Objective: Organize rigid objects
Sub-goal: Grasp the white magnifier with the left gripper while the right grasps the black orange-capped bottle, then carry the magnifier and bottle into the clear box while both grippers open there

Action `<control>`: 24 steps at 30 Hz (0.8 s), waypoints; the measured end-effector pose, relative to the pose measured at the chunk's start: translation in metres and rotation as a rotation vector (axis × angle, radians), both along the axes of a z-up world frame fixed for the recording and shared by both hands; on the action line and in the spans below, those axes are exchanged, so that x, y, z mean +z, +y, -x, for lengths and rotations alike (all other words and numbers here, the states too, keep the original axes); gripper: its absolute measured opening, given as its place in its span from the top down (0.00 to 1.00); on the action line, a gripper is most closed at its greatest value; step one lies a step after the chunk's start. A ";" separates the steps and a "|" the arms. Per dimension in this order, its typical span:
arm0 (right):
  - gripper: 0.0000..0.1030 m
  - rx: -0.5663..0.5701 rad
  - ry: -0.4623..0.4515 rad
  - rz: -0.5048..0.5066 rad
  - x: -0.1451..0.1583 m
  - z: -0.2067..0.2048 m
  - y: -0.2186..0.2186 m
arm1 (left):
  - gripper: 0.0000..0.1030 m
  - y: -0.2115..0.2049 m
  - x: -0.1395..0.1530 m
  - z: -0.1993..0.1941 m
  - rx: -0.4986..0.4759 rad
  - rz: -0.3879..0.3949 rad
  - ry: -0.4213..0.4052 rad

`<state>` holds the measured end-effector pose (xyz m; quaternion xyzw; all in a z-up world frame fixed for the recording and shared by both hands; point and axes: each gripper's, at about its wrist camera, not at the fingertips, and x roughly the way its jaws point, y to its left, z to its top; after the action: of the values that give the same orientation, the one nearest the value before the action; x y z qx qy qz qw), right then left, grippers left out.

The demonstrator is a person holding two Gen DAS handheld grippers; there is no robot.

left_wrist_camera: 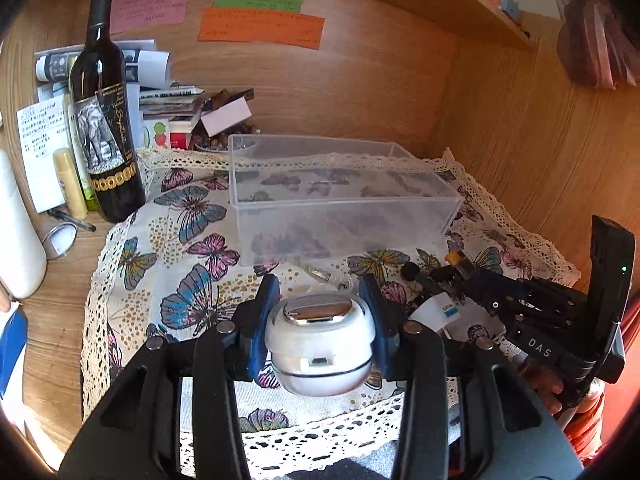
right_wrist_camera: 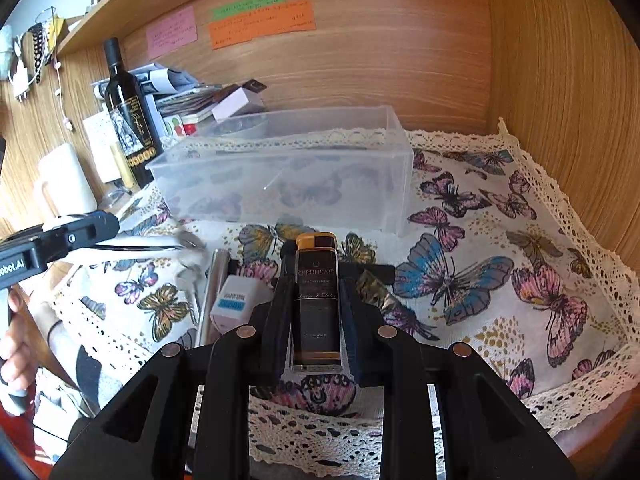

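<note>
My left gripper [left_wrist_camera: 320, 296] is shut on a round white jar with a silver cap [left_wrist_camera: 320, 336], held just above the butterfly cloth [left_wrist_camera: 180, 248]. My right gripper [right_wrist_camera: 314, 276] is shut on a dark lighter with a yellow top [right_wrist_camera: 316, 304], also over the cloth. A clear plastic box [left_wrist_camera: 340, 196] stands empty behind both; it also shows in the right wrist view [right_wrist_camera: 288, 164]. A white eraser with a blue label [right_wrist_camera: 234, 300], a silver pen-like tube [right_wrist_camera: 214, 292] and a metal key ring [right_wrist_camera: 188, 246] lie on the cloth left of the lighter.
A dark wine bottle [left_wrist_camera: 104, 120] stands at the back left beside papers, small boxes [left_wrist_camera: 224, 114] and a white container [left_wrist_camera: 16, 232]. Wooden walls close in the back and right. Coloured notes [left_wrist_camera: 260, 28] stick to the back wall.
</note>
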<state>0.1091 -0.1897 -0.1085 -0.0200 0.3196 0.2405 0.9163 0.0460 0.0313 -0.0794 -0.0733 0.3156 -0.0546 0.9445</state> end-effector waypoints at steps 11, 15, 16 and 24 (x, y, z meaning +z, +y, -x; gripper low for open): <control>0.79 0.001 -0.085 -0.005 0.025 -0.007 -0.002 | 0.60 0.000 0.035 -0.017 -0.033 -0.018 -0.061; 0.79 -0.002 -0.123 -0.002 0.037 -0.012 -0.003 | 0.60 0.000 0.047 -0.020 -0.027 -0.031 -0.084; 0.79 -0.004 -0.132 -0.004 0.040 -0.014 -0.004 | 0.60 0.000 0.050 -0.021 -0.027 -0.032 -0.091; 0.79 -0.006 -0.192 -0.019 0.065 -0.028 0.000 | 0.60 0.003 0.073 -0.031 -0.040 -0.026 -0.145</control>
<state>0.1371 -0.1901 -0.0436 -0.0330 0.2281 0.2376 0.9436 0.0774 0.0338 -0.0068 -0.0505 0.2486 -0.0747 0.9644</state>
